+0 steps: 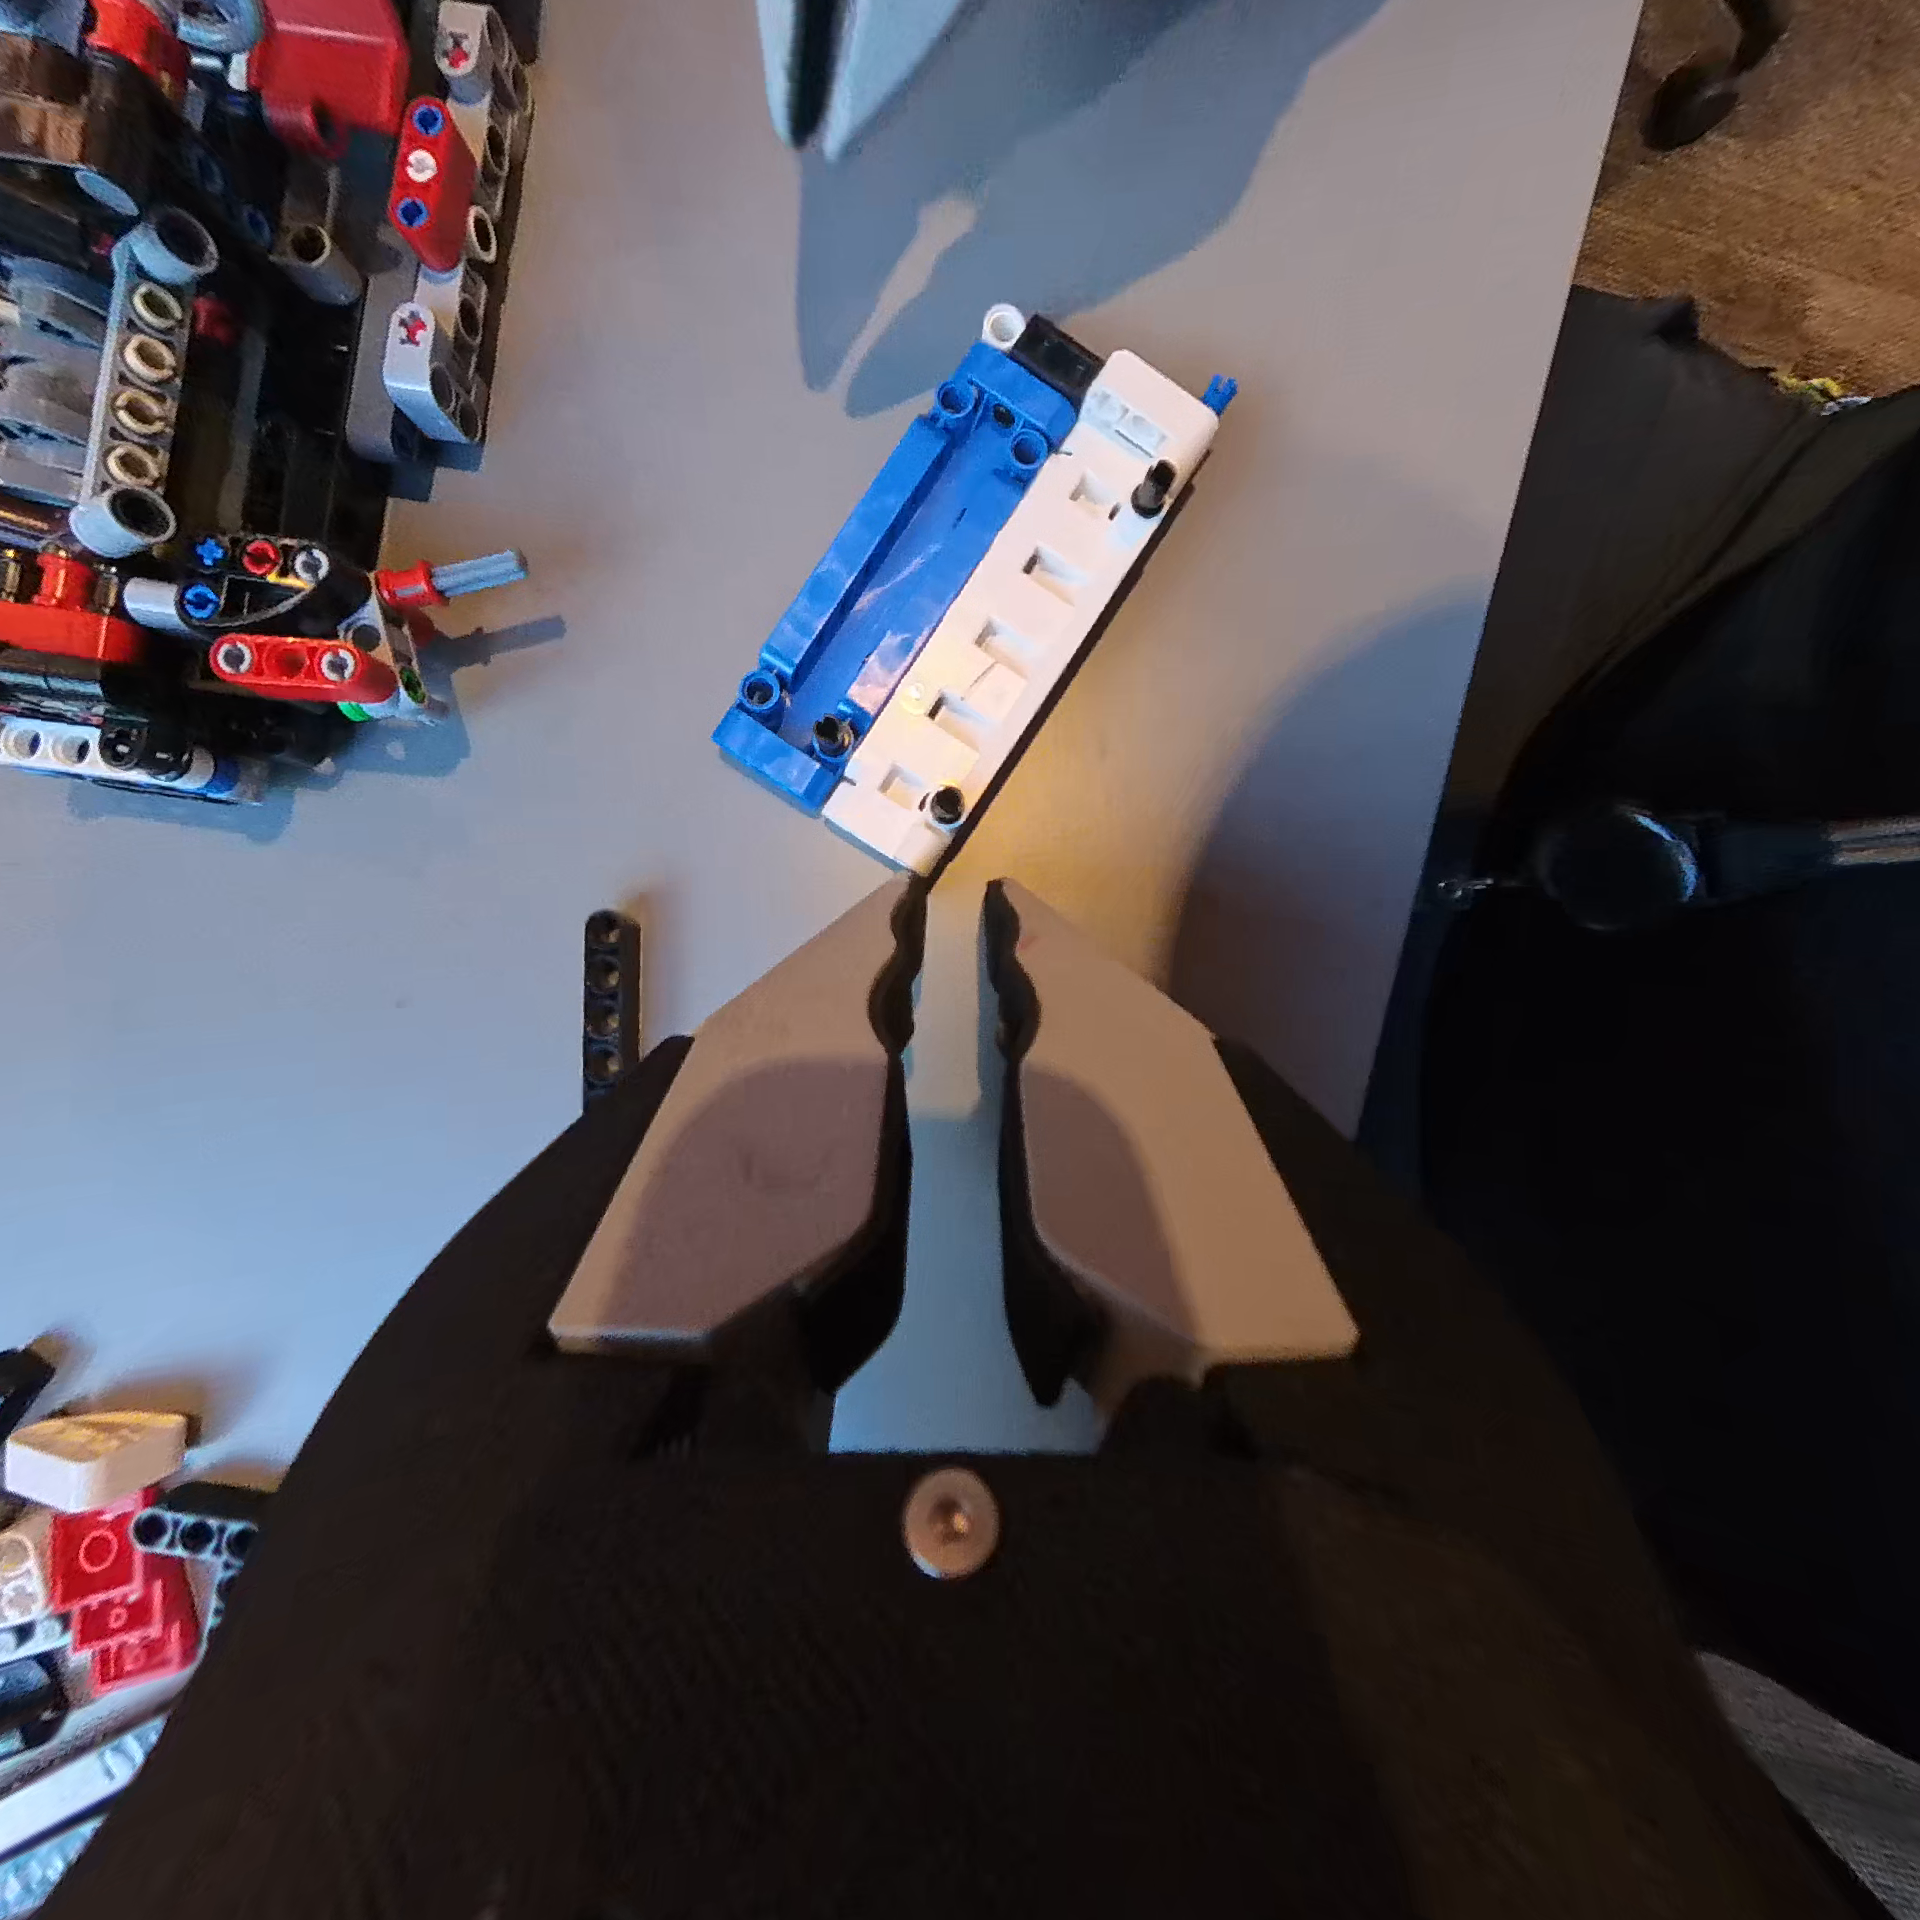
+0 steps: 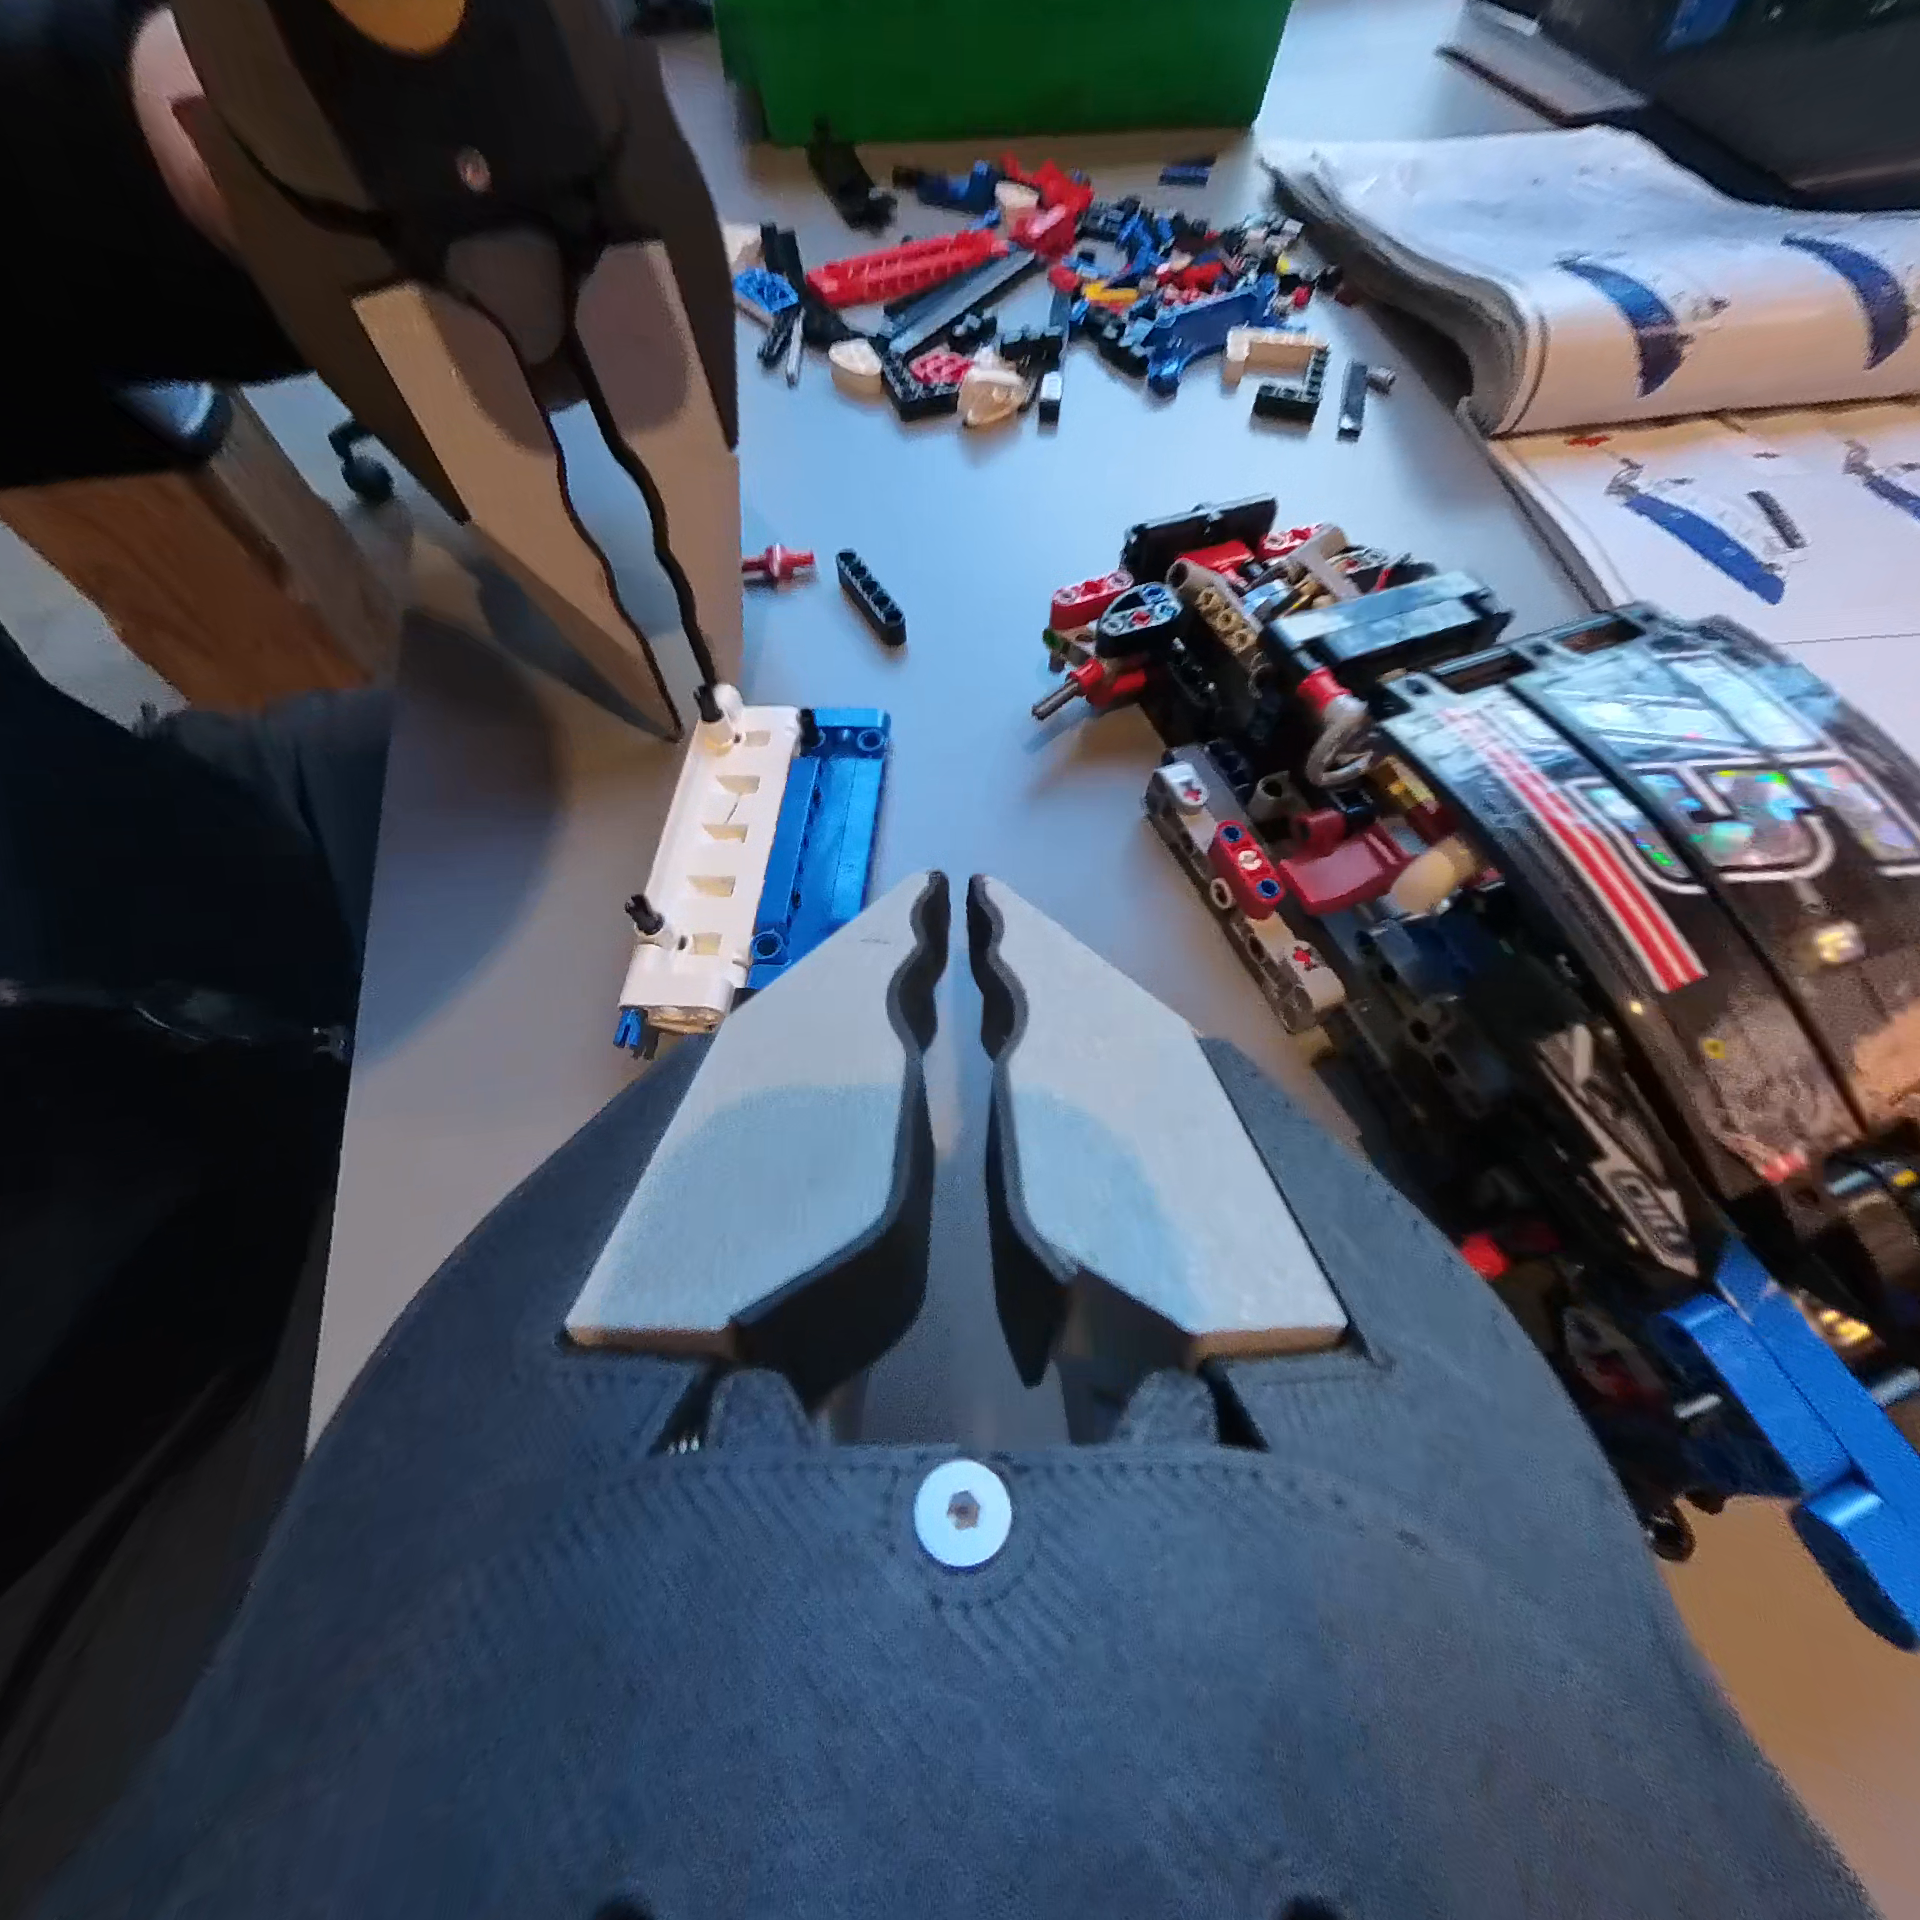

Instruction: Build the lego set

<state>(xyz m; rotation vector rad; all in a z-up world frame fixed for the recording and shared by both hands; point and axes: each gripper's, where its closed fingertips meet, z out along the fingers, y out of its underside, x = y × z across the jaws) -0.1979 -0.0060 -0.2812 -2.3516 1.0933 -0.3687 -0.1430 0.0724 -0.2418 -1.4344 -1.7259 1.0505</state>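
A blue-and-white panel assembly [image 1: 966, 592] with black pins lies flat on the grey table, and also shows in the right wrist view [image 2: 758, 852]. My left gripper [image 1: 951, 891] is nearly shut and holds nothing. Its tips touch the near end of the white panel, by a black pin; the right wrist view shows it [image 2: 701, 715] at the panel's far end. My right gripper [image 2: 958, 883] is shut and empty, and hovers over the panel's other end. It shows blurred at the top of the left wrist view [image 1: 821, 94]. The partly built car [image 2: 1455, 883] stands beside the panel.
A black beam [image 2: 871, 597] and a red pin [image 2: 777, 563] lie loose beyond the panel. Farther back are a pile of loose pieces [image 2: 1039, 301], a green box [image 2: 997, 62] and an instruction booklet [image 2: 1662, 281]. The table edge [image 1: 1455, 727] runs close to the panel.
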